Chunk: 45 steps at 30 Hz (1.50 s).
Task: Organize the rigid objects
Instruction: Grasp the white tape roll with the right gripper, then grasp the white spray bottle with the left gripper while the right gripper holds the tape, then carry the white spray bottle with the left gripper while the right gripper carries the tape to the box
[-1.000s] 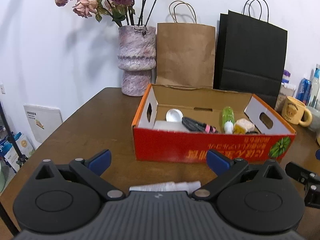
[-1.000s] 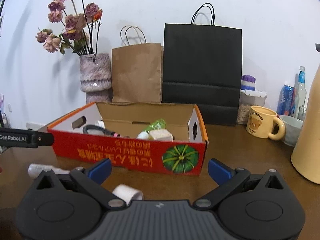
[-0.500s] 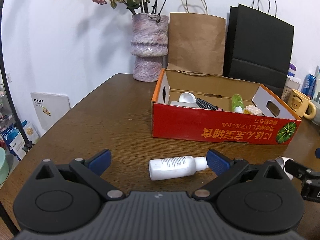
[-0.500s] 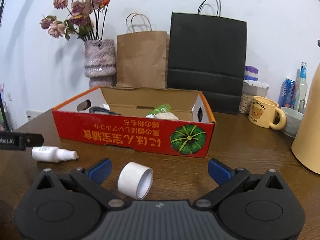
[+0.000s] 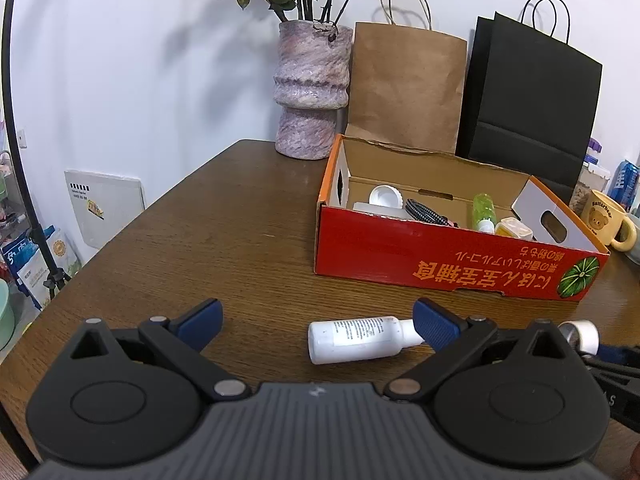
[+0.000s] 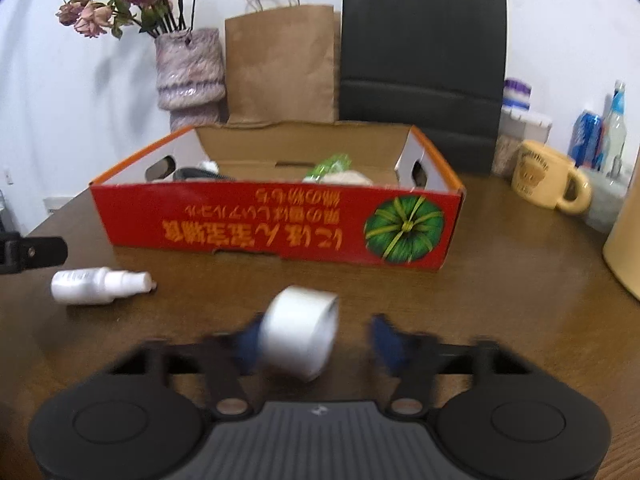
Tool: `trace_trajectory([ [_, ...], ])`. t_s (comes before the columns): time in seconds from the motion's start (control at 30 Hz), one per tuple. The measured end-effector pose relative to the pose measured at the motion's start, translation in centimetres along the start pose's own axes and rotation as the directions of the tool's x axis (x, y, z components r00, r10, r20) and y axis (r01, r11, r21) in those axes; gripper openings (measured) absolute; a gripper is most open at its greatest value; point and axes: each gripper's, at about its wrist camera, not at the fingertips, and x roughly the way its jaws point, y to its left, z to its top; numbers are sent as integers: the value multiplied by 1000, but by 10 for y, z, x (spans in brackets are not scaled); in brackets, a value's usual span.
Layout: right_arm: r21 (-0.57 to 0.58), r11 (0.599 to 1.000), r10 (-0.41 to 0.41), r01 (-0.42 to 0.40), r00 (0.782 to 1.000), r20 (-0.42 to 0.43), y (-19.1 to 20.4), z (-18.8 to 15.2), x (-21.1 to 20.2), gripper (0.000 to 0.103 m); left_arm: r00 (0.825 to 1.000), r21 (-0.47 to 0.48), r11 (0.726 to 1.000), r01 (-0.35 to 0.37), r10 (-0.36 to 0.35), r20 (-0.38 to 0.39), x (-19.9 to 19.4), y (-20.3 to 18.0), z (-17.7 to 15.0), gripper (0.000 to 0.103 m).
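A white spray bottle [image 5: 356,338] lies on its side on the brown table, between my left gripper's [image 5: 316,316] open blue fingertips, nearer the right one; it also shows in the right wrist view [image 6: 100,285]. A white tape roll [image 6: 300,330] lies on the table between my right gripper's [image 6: 314,338] blurred fingers, which are partly closed around it with a gap on its right side; the roll also shows in the left wrist view [image 5: 582,334]. The red cardboard box [image 5: 452,258] [image 6: 276,226] behind holds a white cap, a black cable, a green bottle and a yellow item.
A purple vase with dried flowers [image 5: 312,92], a brown paper bag [image 5: 404,88] and a black bag [image 5: 532,96] stand behind the box. A yellow mug [image 6: 548,178], bottles and a cream jug [image 6: 626,236] stand at the right. The table's left edge drops off to floor clutter.
Both grippers have drawn back and lowered toward the table. The right gripper's fingers have narrowed around the tape roll. The spray bottle now lies between the left fingers.
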Motion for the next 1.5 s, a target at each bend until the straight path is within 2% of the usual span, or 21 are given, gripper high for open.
trace_trajectory([
  [0.03,7,1000,9,-8,1000,-7,-1,-1,0,24,1000,1,1000,-1,1,-1,0,0,0,103],
  [0.4,16,1000,7,-9,998,67,-6,2,-13,24,1000,16,1000,-6,6,-28,8,-3,-3,103],
  [0.7,56,998,-25,17,990,140,-25,8,-26,24,998,65,998,5,-2,-60,21,-28,-6,103],
  [0.93,81,997,-23,11,988,152,-33,10,-28,24,997,71,996,-49,53,-63,37,-48,-1,103],
  [1.23,83,997,-7,-6,987,158,-33,9,-31,24,991,156,981,-115,125,-56,47,-71,-8,103],
  [1.5,77,997,-8,-4,988,152,-32,8,-29,24,987,102,990,-99,111,-113,60,-60,-9,103],
])
